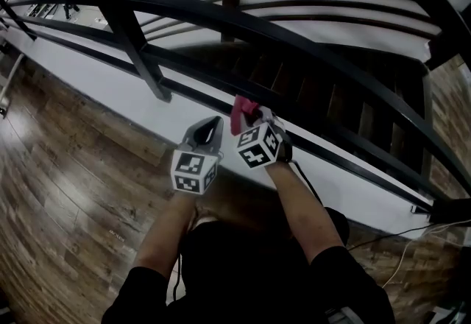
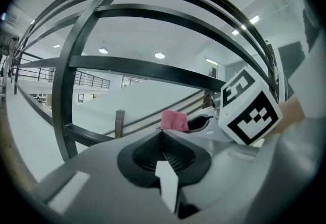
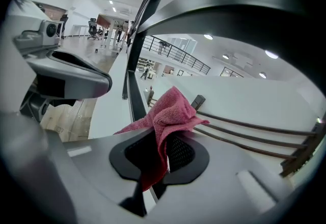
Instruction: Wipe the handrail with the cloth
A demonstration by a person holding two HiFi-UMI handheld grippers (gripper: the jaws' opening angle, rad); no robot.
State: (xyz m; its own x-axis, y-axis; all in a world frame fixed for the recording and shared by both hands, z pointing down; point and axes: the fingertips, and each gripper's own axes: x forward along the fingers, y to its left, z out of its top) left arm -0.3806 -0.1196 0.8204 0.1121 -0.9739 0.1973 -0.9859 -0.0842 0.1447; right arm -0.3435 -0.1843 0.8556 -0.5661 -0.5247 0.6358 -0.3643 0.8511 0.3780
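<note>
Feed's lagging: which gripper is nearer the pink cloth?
Right. The right gripper clamps the cloth; the left gripper, shut and empty, sits just beside it.

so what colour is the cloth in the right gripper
Pinkish red. The cloth shows best in the right gripper view.

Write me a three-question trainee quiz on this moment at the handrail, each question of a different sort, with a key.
1. True or false: the left hand-held gripper holds the cloth.
2. The cloth is: A) blue B) pink C) white.
3. Fill in: the left hand-held gripper's jaws are ____, with nothing between them.

Key: 1 false, the right hand-held gripper is clamped on it; 2 B; 3 shut.
</note>
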